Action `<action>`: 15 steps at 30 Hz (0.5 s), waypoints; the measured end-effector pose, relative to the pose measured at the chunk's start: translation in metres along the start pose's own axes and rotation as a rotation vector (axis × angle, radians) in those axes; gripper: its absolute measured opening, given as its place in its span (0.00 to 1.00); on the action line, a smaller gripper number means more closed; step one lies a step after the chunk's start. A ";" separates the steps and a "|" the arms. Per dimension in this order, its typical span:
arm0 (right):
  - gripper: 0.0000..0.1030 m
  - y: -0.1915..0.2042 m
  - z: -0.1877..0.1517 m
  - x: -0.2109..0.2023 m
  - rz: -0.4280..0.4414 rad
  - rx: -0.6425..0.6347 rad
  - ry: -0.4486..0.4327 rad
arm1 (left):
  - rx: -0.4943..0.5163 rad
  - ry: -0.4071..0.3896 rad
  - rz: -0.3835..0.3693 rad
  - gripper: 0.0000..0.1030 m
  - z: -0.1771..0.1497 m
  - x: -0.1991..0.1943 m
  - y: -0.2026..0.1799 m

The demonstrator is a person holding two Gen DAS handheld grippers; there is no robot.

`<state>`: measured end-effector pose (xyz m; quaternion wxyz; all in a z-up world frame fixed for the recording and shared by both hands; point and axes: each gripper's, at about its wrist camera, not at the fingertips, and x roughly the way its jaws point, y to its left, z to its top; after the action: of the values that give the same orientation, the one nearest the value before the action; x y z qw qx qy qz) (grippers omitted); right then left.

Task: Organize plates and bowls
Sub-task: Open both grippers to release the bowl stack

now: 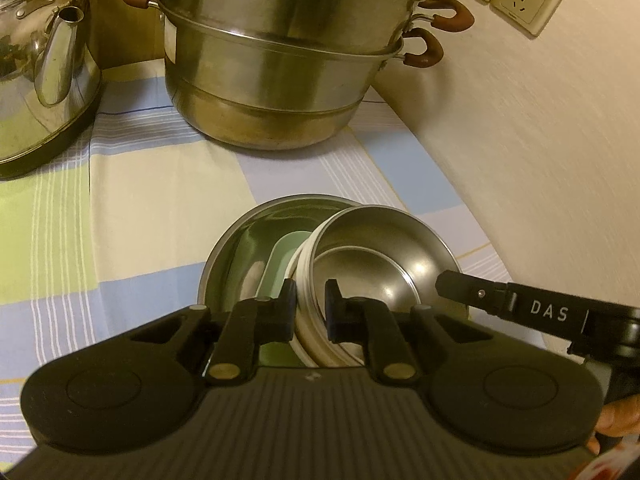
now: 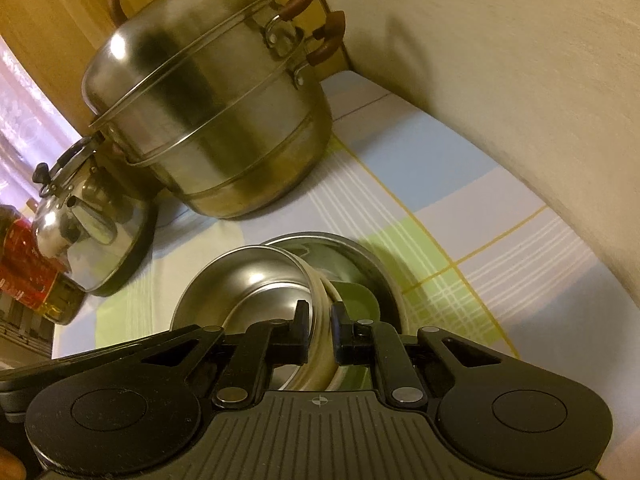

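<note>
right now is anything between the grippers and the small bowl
Nothing visible. The left gripper and right gripper each straddle the small bowl's rim, on opposite sides. It sits tilted in the big bowl, beside a green dish.

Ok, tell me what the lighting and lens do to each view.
Left wrist view: warm yellow cast, fisheye bends the wall, a glare spot on the bowl, kettle mirror-bright. Right wrist view: same cast, horizon tilted, pot streaked with glare and throwing a soft shadow on the cloth, left edge washed out.
</note>
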<state>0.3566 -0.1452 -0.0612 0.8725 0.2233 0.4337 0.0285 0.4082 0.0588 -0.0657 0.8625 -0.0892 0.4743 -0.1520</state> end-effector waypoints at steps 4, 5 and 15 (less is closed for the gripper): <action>0.11 0.000 0.000 0.001 -0.001 0.000 0.003 | 0.004 0.001 0.005 0.12 0.000 0.000 -0.001; 0.11 0.000 0.000 0.001 -0.001 -0.002 0.003 | 0.006 0.001 0.006 0.12 0.000 0.000 -0.001; 0.11 0.000 0.000 0.001 0.000 0.002 0.005 | 0.008 0.001 0.012 0.12 0.000 0.000 -0.002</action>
<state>0.3572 -0.1454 -0.0621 0.8711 0.2243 0.4360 0.0285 0.4081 0.0566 -0.0649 0.8635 -0.0826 0.4747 -0.1489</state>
